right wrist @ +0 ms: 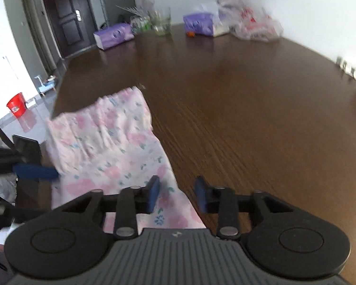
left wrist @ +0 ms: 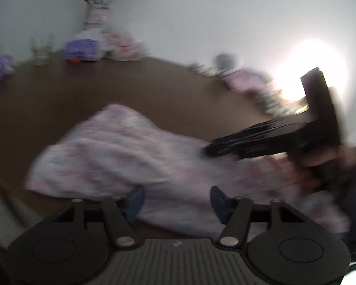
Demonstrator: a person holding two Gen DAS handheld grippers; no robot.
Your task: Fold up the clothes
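A pink floral garment lies bunched on the dark wooden table; in the right wrist view it lies at the table's left front corner. My left gripper is open, its blue pads just above the cloth's near edge. My right gripper is open over the garment's right edge. The right gripper also shows in the left wrist view, over the cloth's right part. The left gripper's blue finger shows at the cloth's left edge in the right wrist view. The left view is blurred.
At the table's far side stand a vase with flowers, a glass, purple tissue packs and plastic bags. Small items line the right edge. A red bucket stands on the floor left of the table.
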